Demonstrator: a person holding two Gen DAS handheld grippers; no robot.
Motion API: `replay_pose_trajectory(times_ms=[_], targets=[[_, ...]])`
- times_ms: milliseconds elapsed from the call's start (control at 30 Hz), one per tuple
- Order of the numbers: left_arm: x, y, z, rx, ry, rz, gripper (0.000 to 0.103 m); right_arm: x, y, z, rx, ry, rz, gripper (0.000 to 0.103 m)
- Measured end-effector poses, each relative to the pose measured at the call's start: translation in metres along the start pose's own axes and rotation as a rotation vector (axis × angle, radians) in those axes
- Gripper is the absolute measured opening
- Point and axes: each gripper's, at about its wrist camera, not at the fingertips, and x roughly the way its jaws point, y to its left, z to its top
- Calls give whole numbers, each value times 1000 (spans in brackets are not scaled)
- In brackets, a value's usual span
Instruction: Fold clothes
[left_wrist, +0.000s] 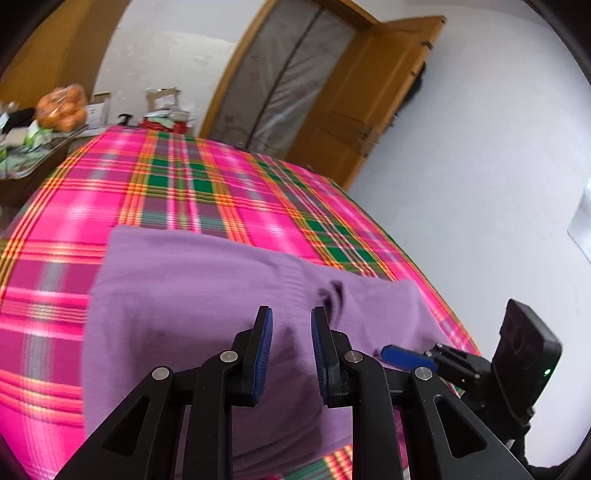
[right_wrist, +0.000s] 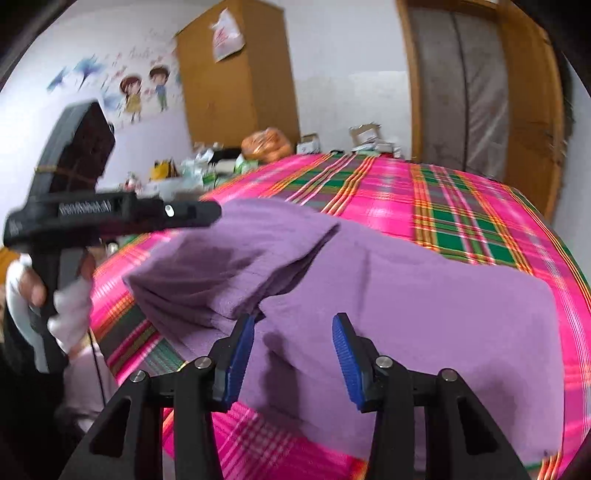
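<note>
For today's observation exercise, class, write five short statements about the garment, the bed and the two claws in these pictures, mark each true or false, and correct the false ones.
1. The garment is purple. True.
2. It lies on a plain white sheet. False: it lies on a pink, green and orange plaid bedspread.
3. The left claw is clamped shut on the cloth. False: its jaws stand apart above the garment, gripping nothing.
4. The right claw is open. True.
5. The wooden door behind the bed is closed. False: it stands open, with a grey curtain hanging in the doorway.
</note>
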Motion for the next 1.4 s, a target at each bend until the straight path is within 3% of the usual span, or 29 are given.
replay_pose_trajectory(times_ms=[133,167,233,500,700,833,900,967,1133,1233,1300,1400], targets=[[-3,12,-1,-23,-8,-3,22,15,2,5,-26,47,-25,25],[-2,13,-1,-24,-6,-7,22,16,1,6,-30,49,-31,14],[-1,14,-3,-27,0,-16,22,14,2,7,-35,49,-48,3],[-7,12,-6,-14,-4,-47,22,-12,8,6,-62,15,5,3],[2,-5,-6,24,33,-82,22,-21,-1,2,-23,27,63,9],[15,-26,-4,72,73,-128,22,-51,-41,8,138,-93,4,9],[29,-43,-3,112,105,-158,22,-58,-79,5,292,-104,-84,9],[45,-58,-2,136,141,-182,22,-62,-120,-3,472,-99,-112,13],[92,-72,-1,124,210,-139,22,-58,-200,-26,872,-125,62,13],[112,-63,-2,72,241,-78,22,-46,-237,-43,1047,-127,104,12],[117,-58,-3,50,245,-79,21,-35,-254,-52,1121,-108,119,0],[116,-61,-7,75,229,-67,21,-30,-260,-53,1136,-111,151,0]])
